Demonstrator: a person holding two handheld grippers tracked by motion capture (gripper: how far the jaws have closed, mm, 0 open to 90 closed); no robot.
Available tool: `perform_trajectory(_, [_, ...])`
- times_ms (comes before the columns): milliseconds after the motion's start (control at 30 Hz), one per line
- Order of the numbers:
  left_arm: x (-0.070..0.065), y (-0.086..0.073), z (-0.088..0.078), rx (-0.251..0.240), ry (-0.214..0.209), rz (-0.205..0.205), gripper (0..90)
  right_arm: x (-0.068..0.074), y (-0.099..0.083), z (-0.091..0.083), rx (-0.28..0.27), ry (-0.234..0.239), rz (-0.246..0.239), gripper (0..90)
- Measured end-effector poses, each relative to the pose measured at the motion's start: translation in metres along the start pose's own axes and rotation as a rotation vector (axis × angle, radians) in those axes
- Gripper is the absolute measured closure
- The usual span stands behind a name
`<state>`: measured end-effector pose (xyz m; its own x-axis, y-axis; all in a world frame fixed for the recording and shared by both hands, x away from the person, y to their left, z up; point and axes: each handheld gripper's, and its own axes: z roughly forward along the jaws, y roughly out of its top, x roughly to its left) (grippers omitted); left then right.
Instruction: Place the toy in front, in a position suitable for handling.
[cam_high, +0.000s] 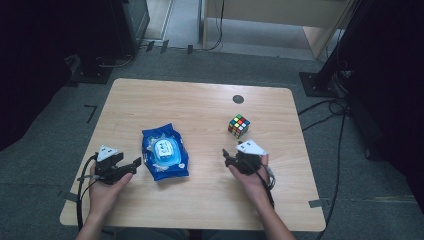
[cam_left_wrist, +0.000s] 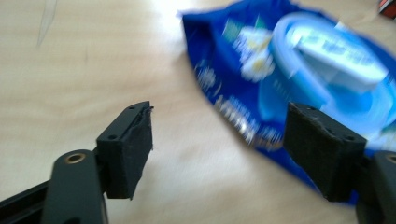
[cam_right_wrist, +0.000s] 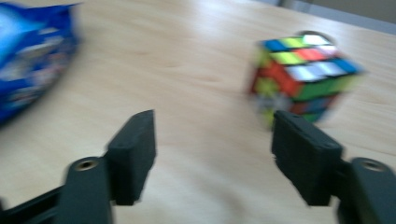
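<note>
Left gripper (cam_high: 136, 163): jaws spread, empty, just left of the blue wipes pack (cam_high: 165, 152) | Right gripper (cam_high: 226, 154): jaws spread, empty, near the colour cube (cam_high: 238, 125) | Risk: we bump the cube and it slides away.

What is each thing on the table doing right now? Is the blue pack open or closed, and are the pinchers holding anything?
Blue wipes pack: lying flat, its flip lid closed.
Puzzle cube: resting on the table, colours scrambled, untouched.
Left gripper: jaws open, holding nothing, beside the pack.
Right gripper: jaws open, holding nothing, short of the cube.
</note>
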<state>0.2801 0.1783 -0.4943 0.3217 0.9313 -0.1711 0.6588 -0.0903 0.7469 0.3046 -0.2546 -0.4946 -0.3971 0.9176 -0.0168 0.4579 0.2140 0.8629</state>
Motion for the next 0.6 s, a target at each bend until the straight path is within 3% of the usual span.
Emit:
perform_trajectory(33, [0.0,-0.007,0.0,0.027,0.012,0.023,19.5,-0.02,0.001,0.006,0.026,-0.026,0.031,18.5])
perform_trajectory(67, [0.0,-0.007,0.0,0.027,0.012,0.023,18.7,-0.02,0.001,0.006,0.026,-0.026,0.031,18.5])
perform_trajectory(167, [0.0,-0.013,0.002,0.039,0.003,0.036,18.2,-0.043,0.004,0.019,0.048,-0.028,0.108,15.1])
perform_trajectory(233, [0.0,-0.015,0.004,0.039,0.0,0.041,18.1,-0.055,0.008,0.032,0.043,-0.053,0.121,15.1])
perform_trajectory(367, [-0.002,-0.016,0.006,0.04,-0.014,0.07,17.9,-0.066,0.012,0.052,0.049,-0.058,0.123,15.1])
perform_trajectory(600, [-0.002,-0.017,0.008,0.057,-0.038,0.069,18.1,-0.075,0.019,0.072,0.053,-0.038,0.079,14.9])
